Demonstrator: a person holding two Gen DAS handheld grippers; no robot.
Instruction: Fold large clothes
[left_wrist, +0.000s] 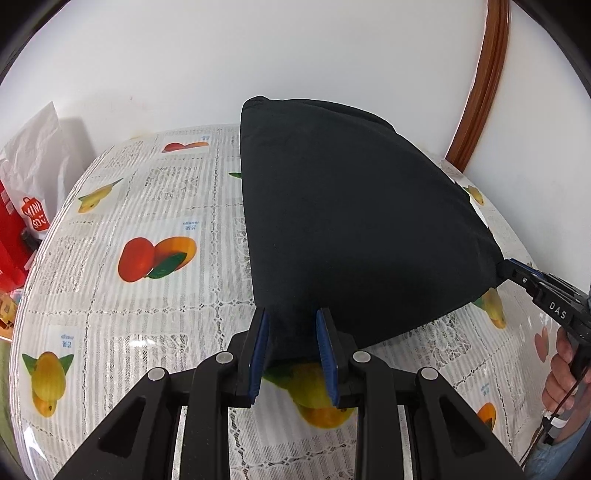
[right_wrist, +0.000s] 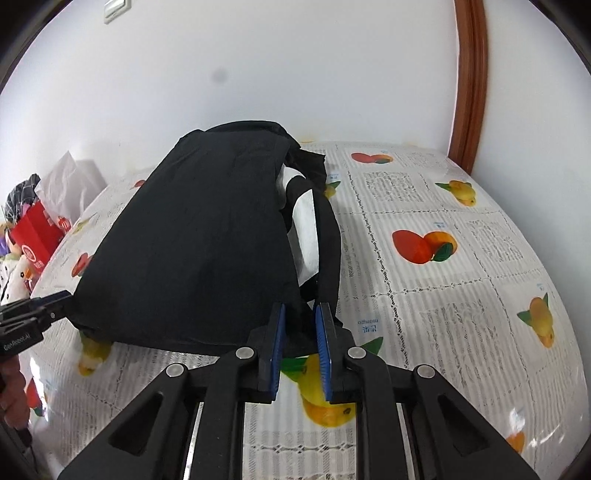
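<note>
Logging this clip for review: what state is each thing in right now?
black garment: partly folded, near edge lifted off the table, white inner layer showing
left hand-held gripper: shut on a near corner of the garment
right hand-held gripper: shut on the other near corner
red MINISO bag: upright beside the table

My left black two-finger gripper with blue pads is level, jaws part closed with dark cloth between them. My right black two-finger gripper with blue pads matches it, likewise pinching cloth. My right hand wraps its handle at the near right.
</note>
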